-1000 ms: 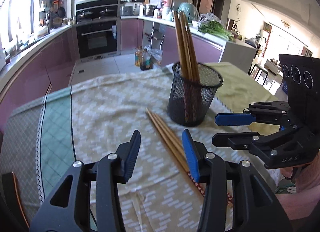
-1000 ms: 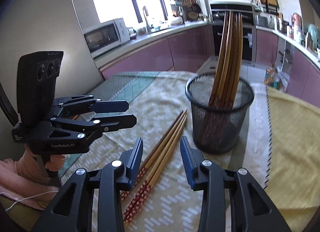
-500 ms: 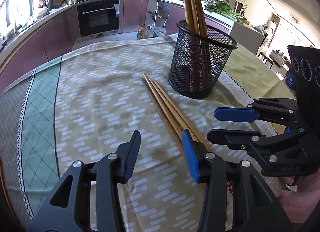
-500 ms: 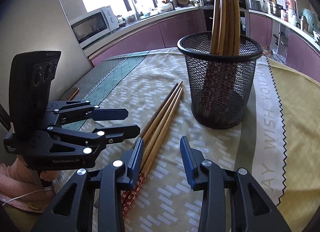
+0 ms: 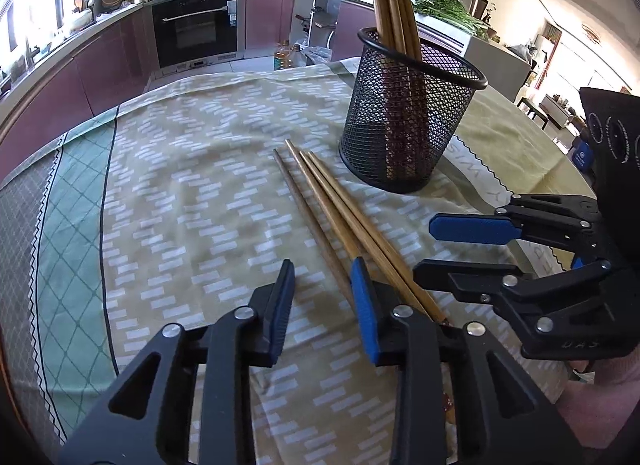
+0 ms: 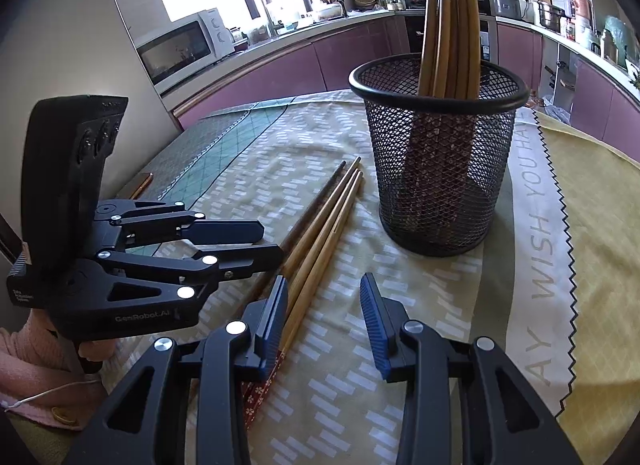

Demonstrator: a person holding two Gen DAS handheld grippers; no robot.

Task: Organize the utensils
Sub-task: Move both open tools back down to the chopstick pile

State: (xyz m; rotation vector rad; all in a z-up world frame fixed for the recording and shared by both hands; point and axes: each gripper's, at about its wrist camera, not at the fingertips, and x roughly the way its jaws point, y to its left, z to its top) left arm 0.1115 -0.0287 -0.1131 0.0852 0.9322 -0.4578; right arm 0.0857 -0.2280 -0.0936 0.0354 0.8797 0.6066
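Purple-cabinet kitchen behind, four loose wooden chopsticks (image 5: 340,221) lie at seven o'clock of the black mesh holder (image 5: 404,125); left gripper (image 5: 322,297) closing on nothing, right gripper (image 6: 324,317) parted empty, they could scatter.

Four loose wooden chopsticks (image 5: 336,217) lie flat on the cloth, side by side and nearly parallel, three pale and one darker at the outer edge. Their plain narrow tips point away from the left gripper (image 5: 322,301) toward the foot of the mesh holder (image 5: 408,121), stopping just short of it; their red flower-patterned ends pass under that gripper's right finger. Seen from the right gripper (image 6: 324,317), the same bundle runs beneath its left finger. The holder, a black wire-mesh cup, stands upright beyond both grippers with several more chopsticks (image 6: 450,21) upright inside, patterned ends down, leaning together
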